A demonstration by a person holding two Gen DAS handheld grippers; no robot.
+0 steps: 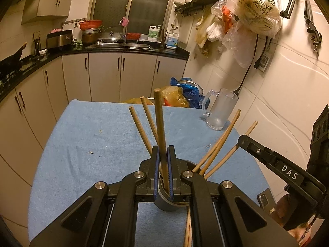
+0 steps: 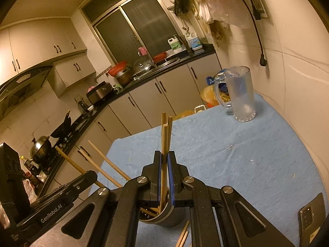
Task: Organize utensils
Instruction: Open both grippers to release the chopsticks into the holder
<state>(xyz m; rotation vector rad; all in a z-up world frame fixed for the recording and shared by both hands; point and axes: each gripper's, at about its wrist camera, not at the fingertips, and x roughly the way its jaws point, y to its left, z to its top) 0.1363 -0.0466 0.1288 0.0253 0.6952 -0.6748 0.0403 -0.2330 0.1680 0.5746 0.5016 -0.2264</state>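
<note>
Where tiled walls meet, blue tablecloth, cabinets.

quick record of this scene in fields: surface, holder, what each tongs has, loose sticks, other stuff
surface: table under a blue cloth
holder: dark cylindrical cup, chopsticks leaning out of it
left tongs: shut on one chopstick, its lower end in the cup
right tongs: shut on a bundle of chopsticks over the cup
loose sticks: a pair of chopsticks lying on the cloth beside the cup
other: frosted glass mug at the far edge, phone at the near right
</note>
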